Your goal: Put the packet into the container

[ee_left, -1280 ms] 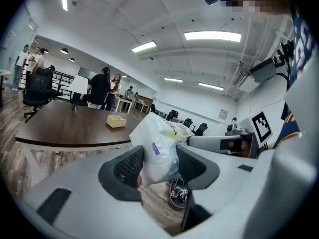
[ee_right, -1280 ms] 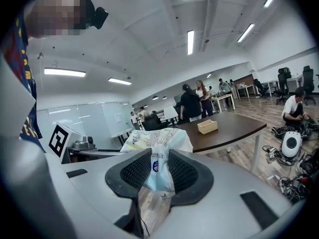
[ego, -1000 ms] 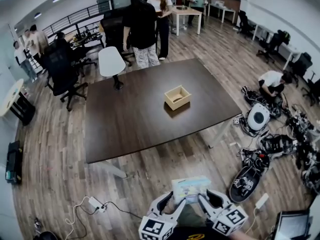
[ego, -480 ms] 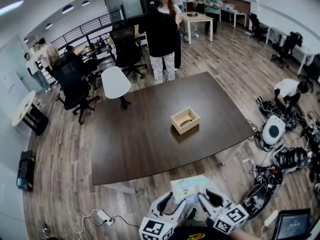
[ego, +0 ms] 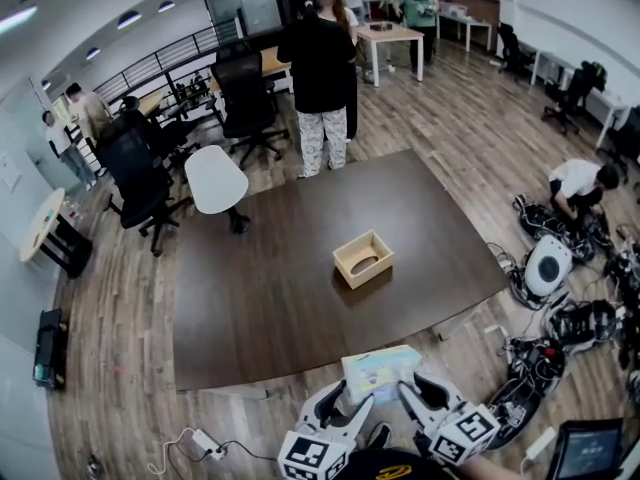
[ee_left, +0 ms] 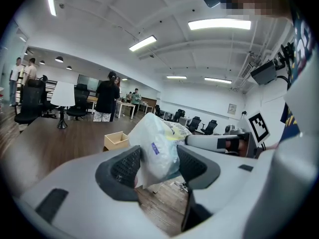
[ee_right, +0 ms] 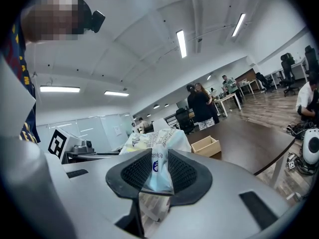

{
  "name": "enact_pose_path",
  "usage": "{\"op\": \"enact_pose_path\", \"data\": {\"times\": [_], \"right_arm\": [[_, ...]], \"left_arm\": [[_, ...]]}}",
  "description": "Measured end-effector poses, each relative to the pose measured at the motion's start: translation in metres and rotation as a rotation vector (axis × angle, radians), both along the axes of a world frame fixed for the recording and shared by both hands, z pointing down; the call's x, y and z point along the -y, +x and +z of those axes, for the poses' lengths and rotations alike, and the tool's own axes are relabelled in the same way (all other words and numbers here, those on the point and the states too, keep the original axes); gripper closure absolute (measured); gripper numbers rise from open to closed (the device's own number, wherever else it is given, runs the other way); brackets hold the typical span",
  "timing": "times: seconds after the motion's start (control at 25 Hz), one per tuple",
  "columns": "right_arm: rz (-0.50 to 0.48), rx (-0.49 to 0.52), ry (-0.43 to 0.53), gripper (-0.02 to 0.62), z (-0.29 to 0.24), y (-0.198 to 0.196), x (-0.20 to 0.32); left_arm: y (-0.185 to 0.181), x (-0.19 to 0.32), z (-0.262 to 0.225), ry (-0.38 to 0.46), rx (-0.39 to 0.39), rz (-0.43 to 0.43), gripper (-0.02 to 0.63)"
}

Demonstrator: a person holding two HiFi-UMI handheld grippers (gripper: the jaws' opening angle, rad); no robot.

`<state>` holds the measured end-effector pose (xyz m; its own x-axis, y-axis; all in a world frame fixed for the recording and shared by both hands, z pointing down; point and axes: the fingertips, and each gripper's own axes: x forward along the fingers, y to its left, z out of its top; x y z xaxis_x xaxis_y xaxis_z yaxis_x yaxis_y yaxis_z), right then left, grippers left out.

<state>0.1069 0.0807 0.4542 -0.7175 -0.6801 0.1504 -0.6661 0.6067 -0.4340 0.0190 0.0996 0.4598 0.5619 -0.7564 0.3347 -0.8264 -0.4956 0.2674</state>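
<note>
Looks steeply down on a dark tabletop [ego: 270, 298] in an open office. Holds a pale packet [ego: 381, 372] in the air with both grippers, low in the head view, just short of the tabletop's near edge and above the wooden floor [ego: 110, 368]. Pinches the packet's left end with the left gripper [ego: 348, 402], dark ribbed pads [ee_left: 124, 166] pressed into the crinkled plastic. Clamps the right end with the right gripper [ego: 421, 398]; has just been closing those jaws further, with the packet's thin blue-and-white edge squeezed between them. Shows a small open wooden container [ego: 372, 274] standing near the tabletop's middle, well apart from the packet. Shows a white chair [ego: 217, 179] by the far left corner and people [ego: 320, 68] standing beyond the far edge. Shows, off to the right, a person [ego: 575, 180] crouched on the floor among cables and gear [ego: 560, 318].
</note>
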Motion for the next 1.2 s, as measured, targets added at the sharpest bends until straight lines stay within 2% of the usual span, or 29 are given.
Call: {"op": "enact_pose_path", "data": {"times": [0.28,0.8,1.0,1.2], "right_arm": [[0.07,-0.023,-0.002,0.489,0.005,0.003,0.055],[0.195,-0.122,-0.021,0.497,0.003,-0.029,0.183],[0.194,-0.17,0.002,0.498,-0.011,-0.038,0.225],[0.15,-0.186,-0.005,0.499,-0.009,-0.039,0.261]], "left_arm": [[0.001,0.059,0.006,0.015,0.01,0.068,0.382],[-0.031,0.198,0.005,0.013,-0.078,0.225,0.376],[-0.039,0.235,0.002,-0.009,-0.114,0.26,0.376],[-0.039,0.269,0.001,-0.005,-0.125,0.253,0.376]]}}
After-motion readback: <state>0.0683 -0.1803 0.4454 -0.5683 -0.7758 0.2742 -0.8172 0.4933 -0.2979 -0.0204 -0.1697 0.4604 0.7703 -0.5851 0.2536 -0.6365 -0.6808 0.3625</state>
